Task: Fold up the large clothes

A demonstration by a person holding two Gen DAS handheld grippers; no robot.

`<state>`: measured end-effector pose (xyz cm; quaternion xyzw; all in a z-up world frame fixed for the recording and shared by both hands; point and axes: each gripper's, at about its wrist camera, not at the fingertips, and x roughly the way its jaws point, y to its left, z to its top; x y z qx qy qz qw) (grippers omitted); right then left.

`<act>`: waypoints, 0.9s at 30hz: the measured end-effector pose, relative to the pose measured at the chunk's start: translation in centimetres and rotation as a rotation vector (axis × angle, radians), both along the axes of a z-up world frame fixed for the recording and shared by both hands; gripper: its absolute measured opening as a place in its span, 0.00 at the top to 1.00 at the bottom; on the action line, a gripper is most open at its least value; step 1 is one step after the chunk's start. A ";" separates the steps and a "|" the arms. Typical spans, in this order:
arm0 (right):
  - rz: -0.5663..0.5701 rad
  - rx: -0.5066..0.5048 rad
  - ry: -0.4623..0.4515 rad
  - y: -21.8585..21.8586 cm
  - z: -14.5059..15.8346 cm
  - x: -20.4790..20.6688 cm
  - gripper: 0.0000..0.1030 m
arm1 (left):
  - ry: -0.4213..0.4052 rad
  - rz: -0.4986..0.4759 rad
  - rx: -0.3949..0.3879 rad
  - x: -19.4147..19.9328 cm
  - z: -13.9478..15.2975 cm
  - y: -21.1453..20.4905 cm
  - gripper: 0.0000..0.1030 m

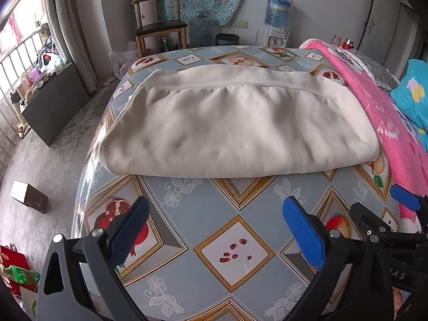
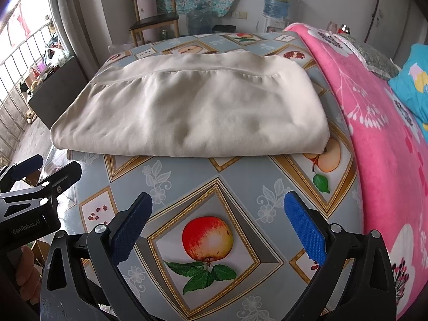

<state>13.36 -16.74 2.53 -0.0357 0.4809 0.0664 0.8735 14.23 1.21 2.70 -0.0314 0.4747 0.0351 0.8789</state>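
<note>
A cream garment [image 1: 235, 123] lies folded into a flat rectangle on the table with the fruit-print cloth [image 1: 230, 208]; it also shows in the right wrist view [image 2: 192, 109]. My left gripper [image 1: 214, 230] is open and empty, over the bare cloth in front of the garment's near folded edge. My right gripper [image 2: 216, 227] is open and empty too, beside the left one and just as far back from the garment. The right gripper's finger [image 1: 404, 196] shows at the left view's right edge, and the left gripper's body [image 2: 34, 198] at the right view's left edge.
A pink flowered blanket [image 2: 382, 123] lies along the table's right side, with a blue pillow [image 2: 414, 85] past it. A wooden chair [image 1: 160, 24], water bottles [image 1: 276, 10] and a dispenser stand behind the table. A dark low cabinet [image 1: 53, 104] is on the left floor.
</note>
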 end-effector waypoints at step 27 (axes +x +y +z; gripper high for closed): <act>0.000 -0.002 -0.001 -0.1 0.0 -0.1 0.07 | 0.000 0.003 0.004 0.0 -0.1 0.0 0.05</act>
